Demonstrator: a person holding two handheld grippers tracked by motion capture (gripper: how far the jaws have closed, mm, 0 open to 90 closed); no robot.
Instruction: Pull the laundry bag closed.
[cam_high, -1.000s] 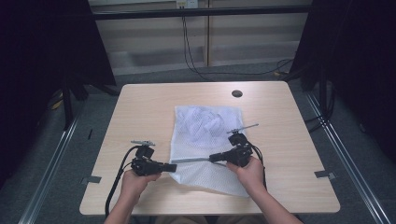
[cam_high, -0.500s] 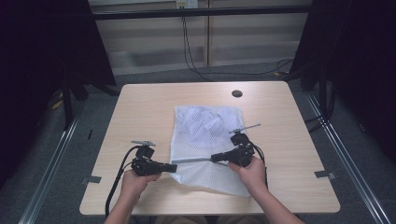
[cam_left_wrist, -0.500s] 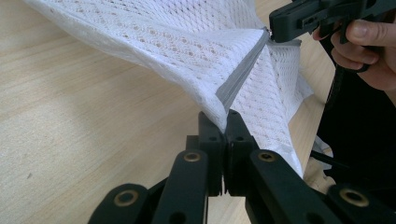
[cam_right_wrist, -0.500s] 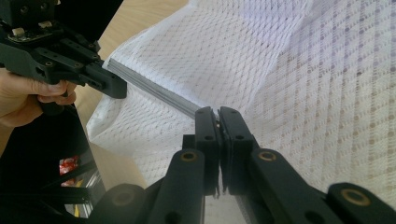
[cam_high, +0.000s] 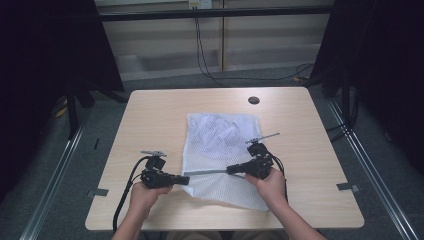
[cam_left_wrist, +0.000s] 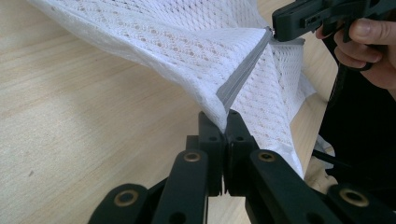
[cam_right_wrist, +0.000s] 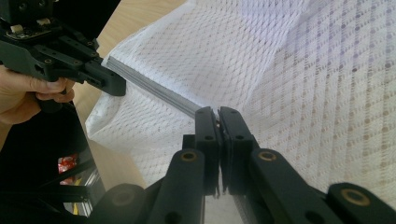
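A white mesh bag (cam_high: 220, 132) lies flat in the middle of the wooden table (cam_high: 155, 120). Its grey zipper (cam_high: 207, 172) runs taut across the near part of the bag between my two grippers. My left gripper (cam_high: 186, 180) is shut on the zipper's left end, seen close in the left gripper view (cam_left_wrist: 225, 122) with the zipper (cam_left_wrist: 243, 79) and mesh (cam_left_wrist: 187, 42) lifted off the table. My right gripper (cam_high: 230, 170) is shut on the zipper's other end (cam_right_wrist: 216, 116); the zipper (cam_right_wrist: 154, 88) stretches from it to the left gripper (cam_right_wrist: 114, 86).
A small dark round grommet (cam_high: 253, 100) sits in the table near its far edge. Bare tabletop lies on both sides of the bag. Dark curtains and metal floor rails (cam_high: 375, 170) flank the table, and cables hang at the back wall (cam_high: 200, 45).
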